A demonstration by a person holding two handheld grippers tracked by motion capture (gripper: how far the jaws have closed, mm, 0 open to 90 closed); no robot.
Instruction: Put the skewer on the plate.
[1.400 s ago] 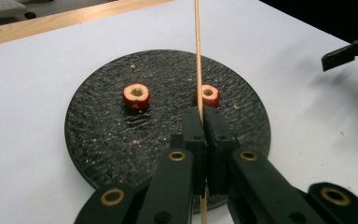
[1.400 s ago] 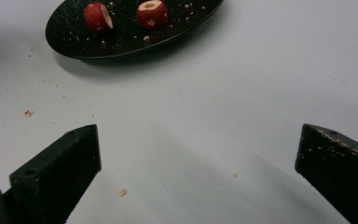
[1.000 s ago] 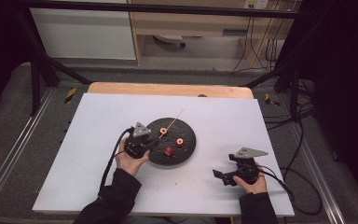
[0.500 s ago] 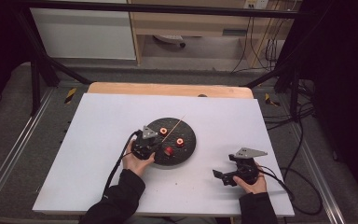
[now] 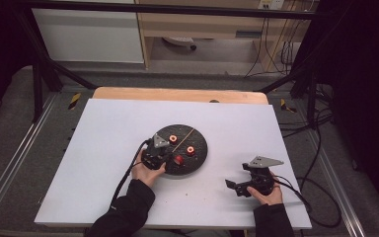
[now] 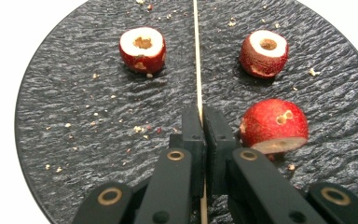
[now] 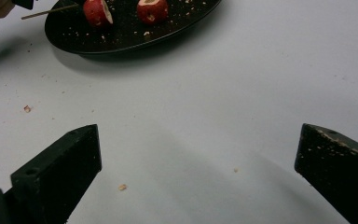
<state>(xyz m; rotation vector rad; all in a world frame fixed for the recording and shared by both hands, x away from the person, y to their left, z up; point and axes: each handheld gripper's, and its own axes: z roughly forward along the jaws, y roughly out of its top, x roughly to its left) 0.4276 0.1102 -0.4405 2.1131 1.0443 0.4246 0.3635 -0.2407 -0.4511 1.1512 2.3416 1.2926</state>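
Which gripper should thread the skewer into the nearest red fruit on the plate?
Left. The left gripper is shut on the skewer, beside the nearest fruit. The right gripper rests open on the table, off the plate.

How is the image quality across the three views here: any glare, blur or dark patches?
High view: surroundings dark, white table evenly lit. Left gripper view: sharp on the black plate and cored red fruits; white table blown out. Right gripper view: its claw is soft and shadowed, casting faint shadows on the table.
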